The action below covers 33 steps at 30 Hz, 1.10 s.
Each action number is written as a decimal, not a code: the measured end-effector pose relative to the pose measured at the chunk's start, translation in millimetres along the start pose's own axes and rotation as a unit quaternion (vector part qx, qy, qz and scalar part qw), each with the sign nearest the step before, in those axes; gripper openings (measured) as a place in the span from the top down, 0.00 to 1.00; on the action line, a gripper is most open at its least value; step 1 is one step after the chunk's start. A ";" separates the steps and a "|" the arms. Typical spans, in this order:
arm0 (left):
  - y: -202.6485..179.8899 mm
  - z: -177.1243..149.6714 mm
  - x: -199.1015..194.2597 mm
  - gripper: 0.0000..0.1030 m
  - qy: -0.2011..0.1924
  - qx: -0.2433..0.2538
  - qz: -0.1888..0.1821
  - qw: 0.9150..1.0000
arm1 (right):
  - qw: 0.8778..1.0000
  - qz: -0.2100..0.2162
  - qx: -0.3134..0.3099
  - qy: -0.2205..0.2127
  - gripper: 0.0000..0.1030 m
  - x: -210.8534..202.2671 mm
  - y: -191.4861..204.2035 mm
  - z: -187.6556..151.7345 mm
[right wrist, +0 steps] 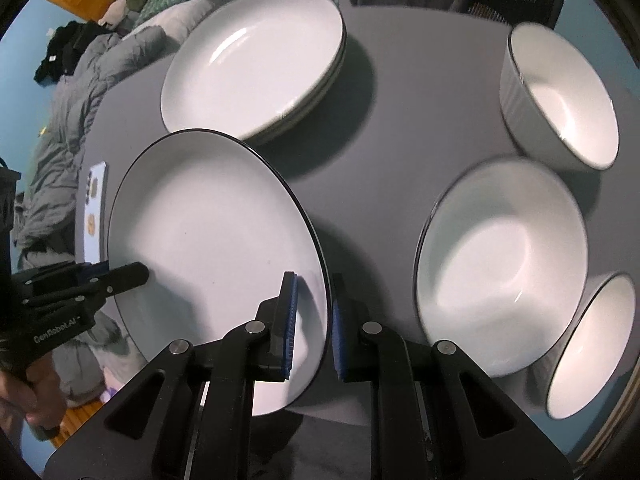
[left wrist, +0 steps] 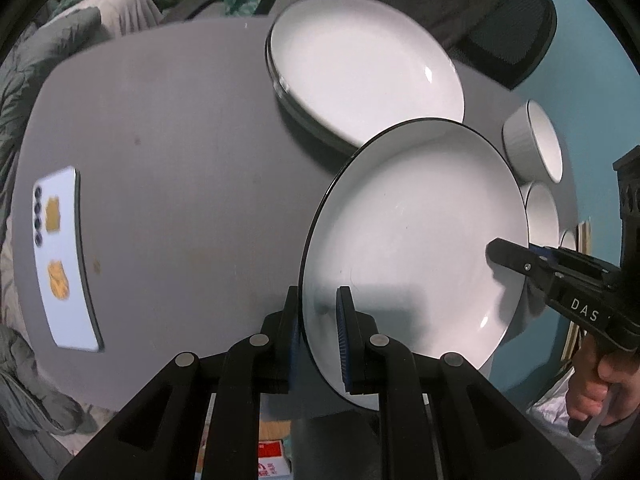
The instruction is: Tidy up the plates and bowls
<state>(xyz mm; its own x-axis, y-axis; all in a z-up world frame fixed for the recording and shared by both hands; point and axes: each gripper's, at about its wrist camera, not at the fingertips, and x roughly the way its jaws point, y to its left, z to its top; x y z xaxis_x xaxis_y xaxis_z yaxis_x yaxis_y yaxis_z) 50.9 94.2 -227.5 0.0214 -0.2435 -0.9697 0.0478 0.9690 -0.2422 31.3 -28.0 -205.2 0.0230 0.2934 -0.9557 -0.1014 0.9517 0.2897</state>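
Both tongs clenched on plate (right wrist: 208, 240) rim: left gripper (left wrist: 318, 332) at 9 o'clock edge, right gripper (right wrist: 314, 328) at 3. Glazed ceramic, probably slippery, heavy, chippable. Two-edge hold seems right.

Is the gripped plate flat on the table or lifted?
Lifted and tilted: the plate hangs between the left gripper and right gripper, each clamped on its rim.

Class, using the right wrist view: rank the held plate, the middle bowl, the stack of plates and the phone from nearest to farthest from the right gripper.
1. Held plate: its rim is clamped in the right gripper.
2. Middle bowl: just right of it.
3. Stack of plates: beyond the held plate.
4. Phone: far left table edge.
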 end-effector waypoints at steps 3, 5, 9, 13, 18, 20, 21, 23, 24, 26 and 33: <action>-1.7 16.9 -4.7 0.86 -0.009 0.002 0.002 1.000 | 1.000 -0.001 -0.002 -0.007 0.85 -4.2 2.4 15.8; -2.7 30.2 -7.2 0.86 -0.014 0.003 0.004 1.000 | 1.000 -0.001 -0.003 -0.010 0.85 -5.9 3.9 27.1; -4.0 53.3 -9.9 0.86 -0.022 0.005 0.009 1.000 | 1.000 -0.004 -0.010 -0.015 0.85 -6.5 8.3 52.1; -1.3 75.1 -10.2 0.86 -0.023 -0.003 0.011 1.000 | 1.000 -0.009 -0.019 -0.015 0.85 -3.3 14.6 74.5; 11.7 90.8 -11.5 0.86 -0.027 -0.016 0.013 0.999 | 0.999 -0.011 -0.028 -0.014 0.85 -2.5 13.0 99.8; 12.7 99.3 -8.7 0.86 -0.026 -0.020 0.016 0.999 | 0.999 -0.010 -0.028 -0.012 0.85 0.7 13.2 109.3; 14.4 101.3 -7.4 0.86 -0.026 -0.021 0.017 0.999 | 1.000 -0.009 -0.028 -0.010 0.85 1.7 11.3 114.2; 14.8 110.3 -4.2 0.86 -0.025 -0.022 0.019 0.999 | 1.000 -0.007 -0.027 -0.007 0.85 3.5 8.9 122.3; 15.9 115.2 -2.0 0.86 -0.023 -0.024 0.021 0.999 | 1.000 -0.006 -0.027 -0.006 0.85 5.8 8.6 126.3; 17.9 120.7 0.7 0.86 -0.022 -0.025 0.024 0.999 | 1.000 -0.005 -0.025 -0.002 0.85 8.7 7.1 131.9; 21.0 136.4 12.0 0.85 -0.015 -0.028 0.035 0.999 | 1.000 0.003 -0.012 0.013 0.85 21.1 2.6 149.5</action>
<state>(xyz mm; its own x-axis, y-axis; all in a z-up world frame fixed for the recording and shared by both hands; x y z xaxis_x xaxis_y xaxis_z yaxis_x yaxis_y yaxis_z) 188.4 106.0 -239.8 0.0523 -0.1748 -0.9832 -0.0101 0.9844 -0.1755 180.2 -5.8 -216.9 -0.0042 0.2960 -0.9552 -0.1261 0.9474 0.2942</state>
